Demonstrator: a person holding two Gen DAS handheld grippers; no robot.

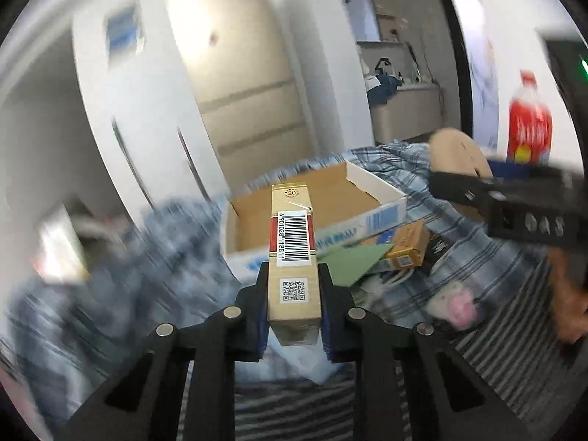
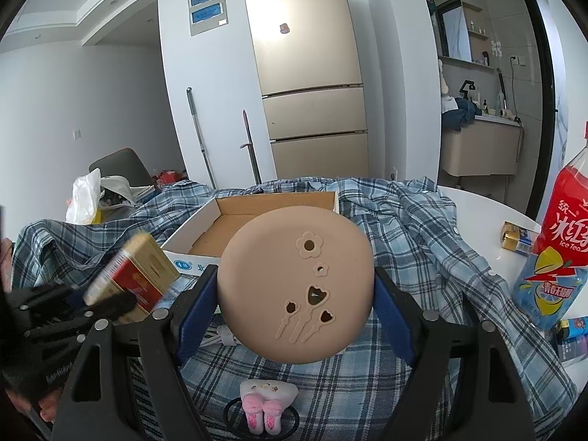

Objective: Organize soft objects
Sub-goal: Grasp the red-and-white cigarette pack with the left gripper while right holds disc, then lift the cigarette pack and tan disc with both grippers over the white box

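My left gripper (image 1: 293,286) is shut on a gold and red cigarette pack (image 1: 292,246), held above the plaid shirt, in front of an open cardboard box (image 1: 312,198). My right gripper (image 2: 296,286) is shut on a round tan case (image 2: 294,283) with flower cut-outs, held in front of the same box (image 2: 272,217). The left gripper and its pack (image 2: 132,279) show blurred at the lower left of the right wrist view. The right gripper (image 1: 507,202) and the tan case (image 1: 455,154) show at the right of the left wrist view.
A blue plaid shirt (image 2: 404,220) covers the table. A pink and white plush hair tie (image 2: 266,404) lies on it near me. An ice tea bottle (image 2: 558,257) and small packs (image 2: 514,239) stand at the right. An orange pack (image 1: 408,246) and green paper (image 1: 352,261) lie by the box.
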